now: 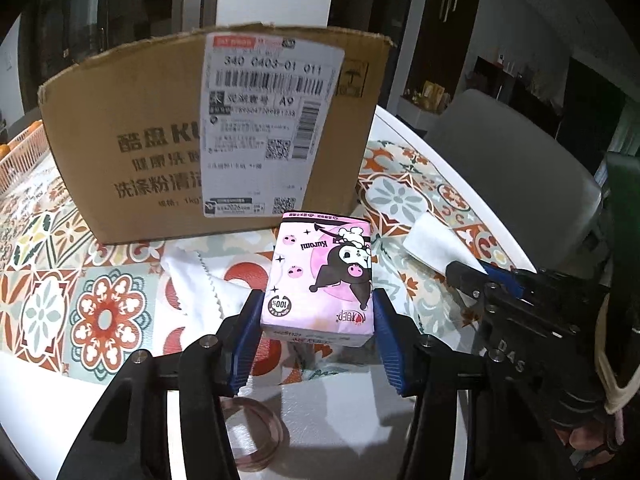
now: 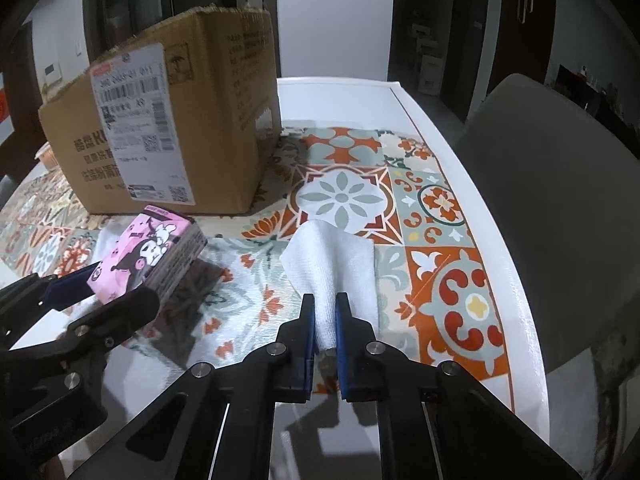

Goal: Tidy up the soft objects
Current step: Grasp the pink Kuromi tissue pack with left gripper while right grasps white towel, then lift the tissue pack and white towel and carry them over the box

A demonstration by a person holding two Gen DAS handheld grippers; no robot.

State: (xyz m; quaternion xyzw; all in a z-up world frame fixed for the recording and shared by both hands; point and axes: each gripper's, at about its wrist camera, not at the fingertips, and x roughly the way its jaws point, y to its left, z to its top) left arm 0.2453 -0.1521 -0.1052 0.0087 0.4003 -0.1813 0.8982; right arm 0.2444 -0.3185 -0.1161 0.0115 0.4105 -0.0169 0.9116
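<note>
- Pink tissue pack (image 1: pixel 320 272) sits clamped between the blue pads of our left tool (image 1: pixel 316 344), raised off the desk (image 2: pixel 348 96) near its front edge, short of the cardboard box (image 1: pixel 216 132). We grip only its near end, so most of the pack sticks out past the pads; a quick swing could pivot it loose, we judge.
- The pack is soft, and squeezing harder could crush it rather than secure it.
- Our right tool (image 2: pixel 325 316) is pinched shut on a fold of the white cloth (image 2: pixel 336 256), which lies on the patterned mat toward the desk's right edge. The pinch takes a narrow ridge only; lifting may let the rest hang open or slide out.
- Both tools work close together at the front of the desk. Moving them toward the box at once risks a knock, and the cloth could drag across the pack.
- The box wall stands tall. We cannot see inside, so a low carry may strike the rim instead of clearing it.
- Another pale cloth (image 1: pixel 192 276) lies under the left tool; a dipping pack could snag it.
</note>
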